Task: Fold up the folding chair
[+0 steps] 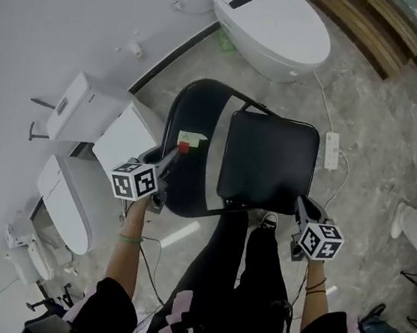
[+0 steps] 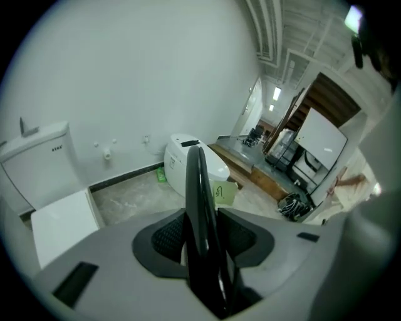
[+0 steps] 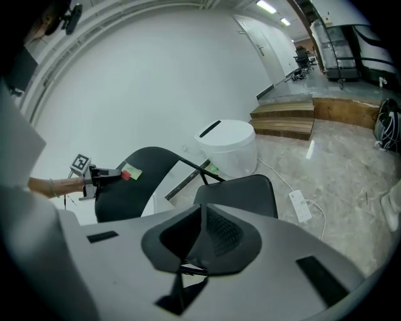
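We see the left gripper's point(image 2: 202, 233) jaws pinching the upright black edge of the backrest point(image 2: 199, 188), just below a green sticky note point(image 2: 223, 193). The right gripper's point(image 3: 202, 231) jaws are pressed together with nothing between them, at the lower right corner of the seat point(image 1: 269, 161). The folding chair point(image 1: 191, 179) stands unfolded at the centre of the head view. A white toilet point(image 1: 271, 23) sits at the top and a power strip point(image 1: 332, 150) lies to the right.
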The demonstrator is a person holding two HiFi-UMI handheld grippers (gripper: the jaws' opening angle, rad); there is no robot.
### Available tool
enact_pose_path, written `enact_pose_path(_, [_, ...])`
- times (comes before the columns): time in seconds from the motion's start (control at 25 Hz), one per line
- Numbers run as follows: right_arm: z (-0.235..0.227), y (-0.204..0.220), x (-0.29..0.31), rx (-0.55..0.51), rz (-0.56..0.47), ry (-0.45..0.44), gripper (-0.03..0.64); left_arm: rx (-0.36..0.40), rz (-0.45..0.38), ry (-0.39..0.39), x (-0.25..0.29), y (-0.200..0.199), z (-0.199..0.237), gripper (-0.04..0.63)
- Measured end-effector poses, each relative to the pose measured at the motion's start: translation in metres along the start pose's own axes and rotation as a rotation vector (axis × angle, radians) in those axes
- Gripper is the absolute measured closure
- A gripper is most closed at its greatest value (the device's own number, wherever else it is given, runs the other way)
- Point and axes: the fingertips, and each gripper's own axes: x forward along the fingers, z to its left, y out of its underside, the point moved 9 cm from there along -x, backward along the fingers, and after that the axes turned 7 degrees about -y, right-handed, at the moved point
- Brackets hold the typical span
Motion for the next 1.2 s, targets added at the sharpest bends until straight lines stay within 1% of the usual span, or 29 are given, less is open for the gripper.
enact_pose_path(0.04, [-0.008, 0.003, 0.006, 0.004, 0.002, 0.006, 0.601, -0.025, -0.001, 0.015, 0.003, -0.003, 0.001, 0.449])
enact_pose_path(0.08, [-0.018, 0.006, 0.012, 0.005, 0.008, 0.011, 0.601, -0.031, 0.003, 0.018, 0.007, -0.008, 0.001, 0.454])
enact_pose_path(0.2, [-0.050, 0.021, 0.028, 0.018, 0.043, 0.019, 0.596, 0.026, 0.026, -0.003, 0.018, -0.021, -0.002, 0.454])
enact_pose_path(0.24, [-0.063, 0.027, 0.033, 0.035, 0.054, 0.017, 0.582, 0.039, 0.029, 0.000, 0.021, -0.024, -0.003, 0.456])
enact_pose_path(0.32, [-0.089, 0.037, 0.043, 0.082, 0.068, 0.006, 0.498, 0.057, 0.032, 0.011, 0.029, -0.031, -0.002, 0.456])
enact_pose_path(0.44, [-0.127, 0.042, 0.059, 0.151, 0.057, -0.001, 0.438, 0.086, 0.041, 0.026, 0.042, -0.045, 0.002, 0.456])
enact_pose_path(0.52, [-0.152, 0.045, 0.071, 0.181, 0.044, 0.004, 0.386, 0.110, 0.050, 0.038, 0.052, -0.054, 0.003, 0.456])
enact_pose_path(0.6, [-0.176, 0.051, 0.084, 0.194, 0.064, 0.016, 0.360, 0.146, 0.061, 0.046, 0.062, -0.063, 0.002, 0.454])
enact_pose_path(0.72, [-0.208, 0.060, 0.110, 0.184, 0.122, 0.019, 0.337, 0.200, 0.072, 0.052, 0.075, -0.076, 0.001, 0.454])
enact_pose_path(0.84, [-0.232, 0.075, 0.136, 0.222, 0.142, -0.015, 0.325, 0.215, 0.073, 0.057, 0.079, -0.081, 0.001, 0.454])
enact_pose_path(0.96, [-0.255, 0.090, 0.153, 0.300, 0.127, -0.057, 0.311, 0.218, 0.070, 0.059, 0.080, -0.077, 0.000, 0.454])
enact_pose_path(1.04, [-0.267, 0.097, 0.163, 0.333, 0.114, -0.091, 0.308, 0.235, 0.079, 0.042, 0.080, -0.077, -0.006, 0.454])
enact_pose_path(1.12, [-0.272, 0.097, 0.173, 0.353, 0.119, -0.152, 0.307, 0.244, 0.086, 0.033, 0.080, -0.078, -0.008, 0.454])
enact_pose_path(1.2, [-0.275, 0.097, 0.179, 0.377, 0.129, -0.225, 0.307, 0.238, 0.079, 0.046, 0.081, -0.077, -0.003, 0.454])
